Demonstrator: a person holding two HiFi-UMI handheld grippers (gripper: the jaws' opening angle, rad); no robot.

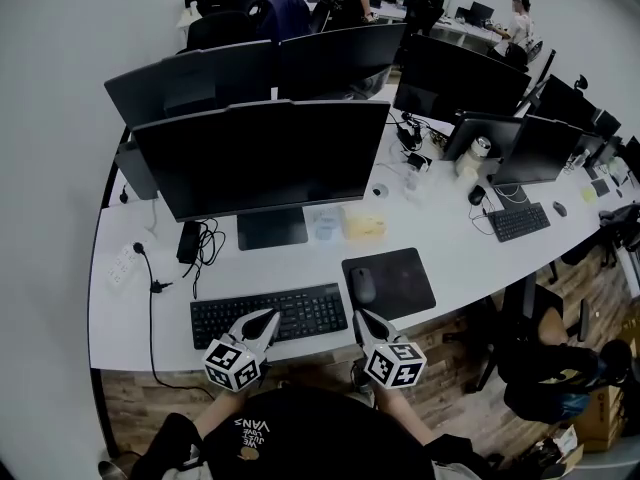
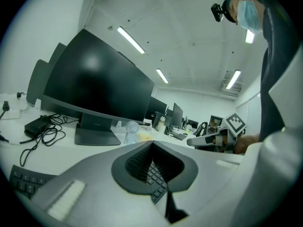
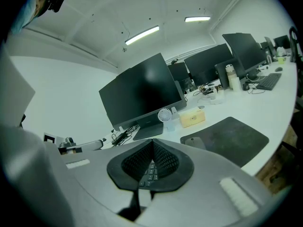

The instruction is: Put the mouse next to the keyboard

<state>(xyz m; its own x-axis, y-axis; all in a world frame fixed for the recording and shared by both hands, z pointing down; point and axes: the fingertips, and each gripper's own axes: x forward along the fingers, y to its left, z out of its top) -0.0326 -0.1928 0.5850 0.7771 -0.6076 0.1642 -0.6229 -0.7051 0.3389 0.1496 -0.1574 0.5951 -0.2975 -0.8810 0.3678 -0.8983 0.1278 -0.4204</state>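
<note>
From the head view, both forearms reach out from the body. The left gripper [image 1: 266, 320] points toward 12 o'clock over the near edge of the keyboard [image 1: 290, 313]. The right gripper [image 1: 362, 318] sits at 6 o'clock of the mouse [image 1: 362, 285], which lies on the mouse pad [image 1: 400, 273] at 3 o'clock of the keyboard. In the left gripper view, the jaws meet with nothing between them, keys below. In the right gripper view, the jaws are likewise pressed together and empty, the mouse [image 3: 194, 143] at 2 o'clock.

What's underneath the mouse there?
The mouse lies on a dark mouse pad, near its left edge, on the white desk. The patch of pad right beneath it is covered.
</note>
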